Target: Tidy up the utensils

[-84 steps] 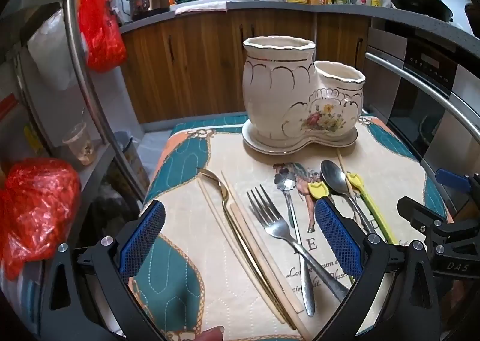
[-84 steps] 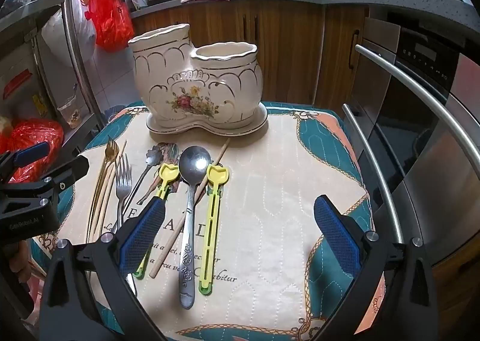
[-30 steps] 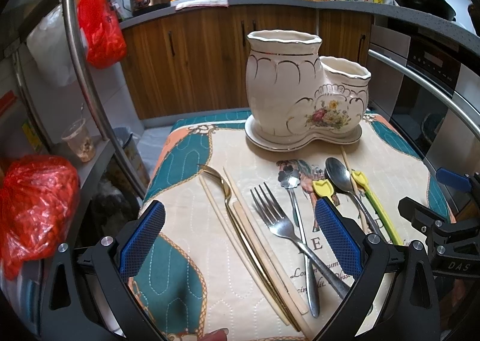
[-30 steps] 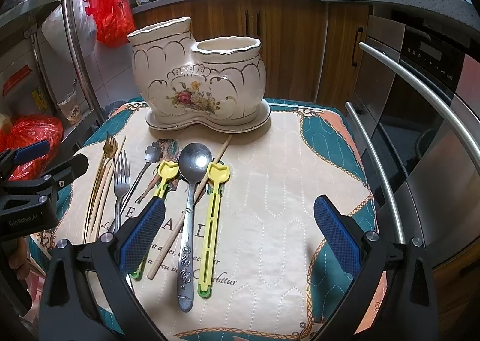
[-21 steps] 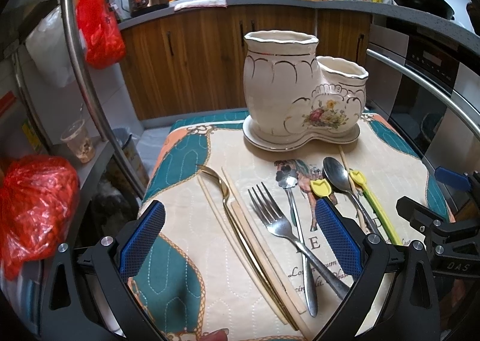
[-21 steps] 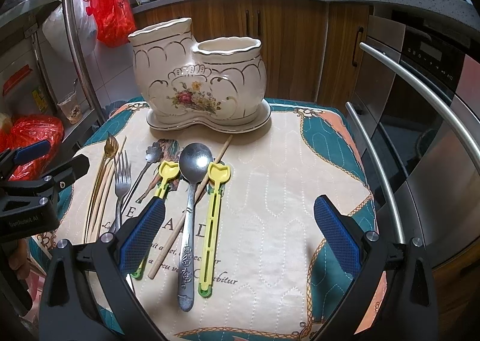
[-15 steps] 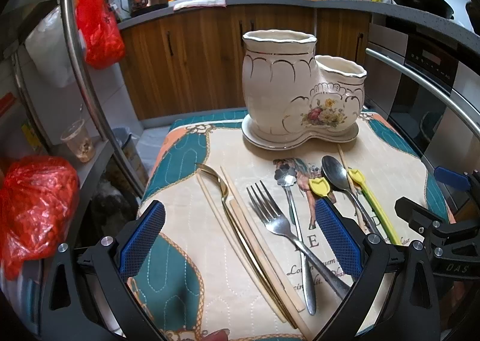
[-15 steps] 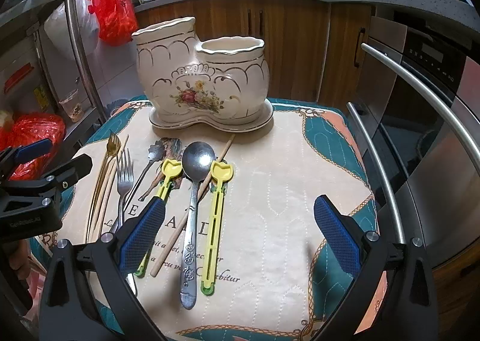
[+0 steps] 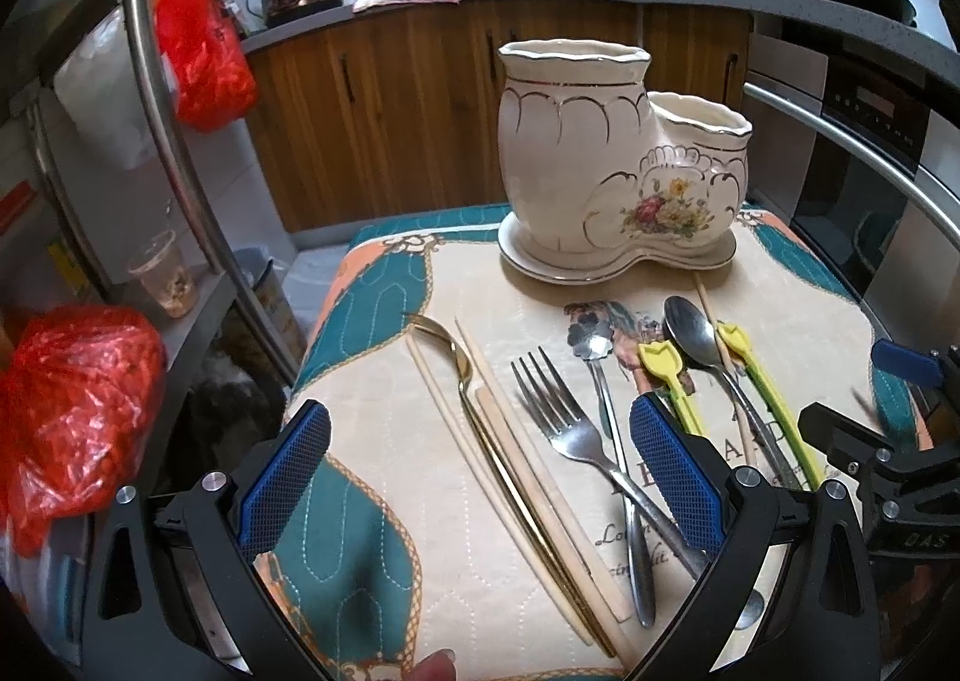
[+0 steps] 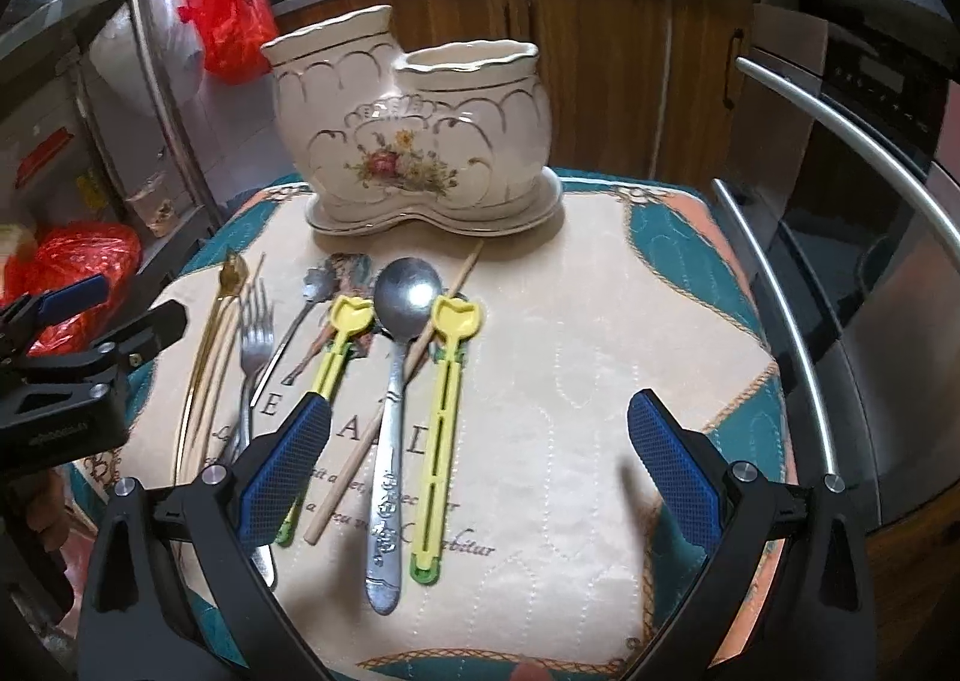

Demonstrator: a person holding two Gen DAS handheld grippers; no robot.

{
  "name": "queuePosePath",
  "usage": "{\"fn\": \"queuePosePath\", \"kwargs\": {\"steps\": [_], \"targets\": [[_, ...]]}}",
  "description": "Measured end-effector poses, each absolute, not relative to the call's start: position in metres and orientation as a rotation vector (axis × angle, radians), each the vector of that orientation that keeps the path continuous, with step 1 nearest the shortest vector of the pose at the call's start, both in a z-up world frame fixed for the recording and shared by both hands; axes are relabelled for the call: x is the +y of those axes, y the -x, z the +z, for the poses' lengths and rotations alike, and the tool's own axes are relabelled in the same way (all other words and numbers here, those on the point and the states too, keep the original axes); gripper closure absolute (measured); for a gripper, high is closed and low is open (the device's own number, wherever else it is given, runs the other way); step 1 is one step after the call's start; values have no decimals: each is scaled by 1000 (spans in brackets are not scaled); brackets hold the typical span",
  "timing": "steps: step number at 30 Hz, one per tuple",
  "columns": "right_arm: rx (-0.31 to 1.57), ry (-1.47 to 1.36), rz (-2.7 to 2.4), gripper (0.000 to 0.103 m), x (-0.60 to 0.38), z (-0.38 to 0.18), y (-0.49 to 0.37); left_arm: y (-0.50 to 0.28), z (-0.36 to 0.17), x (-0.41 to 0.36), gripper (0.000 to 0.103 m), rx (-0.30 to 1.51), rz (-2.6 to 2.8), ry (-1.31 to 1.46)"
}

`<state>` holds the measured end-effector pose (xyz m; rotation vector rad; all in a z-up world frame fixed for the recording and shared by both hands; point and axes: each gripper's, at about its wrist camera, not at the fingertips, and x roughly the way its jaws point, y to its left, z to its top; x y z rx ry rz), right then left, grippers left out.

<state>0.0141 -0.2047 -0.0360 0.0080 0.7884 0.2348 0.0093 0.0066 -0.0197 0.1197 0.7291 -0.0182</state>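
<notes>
A cream two-compartment ceramic holder (image 9: 618,165) (image 10: 414,141) stands empty at the back of a quilted mat (image 10: 600,333). Utensils lie in a row in front of it: a gold spoon (image 9: 480,417) between pale chopsticks (image 9: 516,441), a steel fork (image 9: 570,429) (image 10: 255,321), a small flower-end spoon (image 9: 600,375), a large steel spoon (image 10: 402,345) and two yellow tulip-topped sticks (image 10: 447,399). My left gripper (image 9: 477,474) is open above the gold spoon and chopsticks. My right gripper (image 10: 477,456) is open above the yellow stick and bare mat. Both are empty.
A steel oven with bar handles (image 10: 840,153) is close on the right. A metal rack with red bags (image 9: 72,399) and a plastic cup (image 9: 162,273) stands on the left. Wooden cabinets (image 9: 390,111) and a cluttered counter are behind.
Both grippers have edged slightly forward towards the utensils and holder. No utensil has moved, and both stay open.
</notes>
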Motion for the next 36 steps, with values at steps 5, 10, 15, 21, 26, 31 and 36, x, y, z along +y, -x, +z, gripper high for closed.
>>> {"fn": "queuePosePath", "kwargs": {"steps": [5, 10, 15, 21, 26, 31, 36], "targets": [[778, 17, 268, 5, -203, -40, -18, -13, -26, 4, 3, 738, -46, -145], [731, 48, 273, 5, -203, -37, -20, -18, -33, 8, 3, 768, -136, -135], [748, 36, 259, 5, -209, -36, -26, -22, -29, 23, 3, 752, -103, -127], [817, -28, 275, 5, -216, -39, -32, -23, -29, 40, 3, 773, -77, -108], [778, 16, 284, 5, -213, -35, -26, -25, -30, 55, 3, 792, -47, -55], [787, 15, 307, 15, -212, -35, -26, -24, -32, 53, 6, 795, -83, -83], [818, 6, 312, 30, -211, -40, -28, -25, -37, 45, 6, 819, -56, -139]]}}
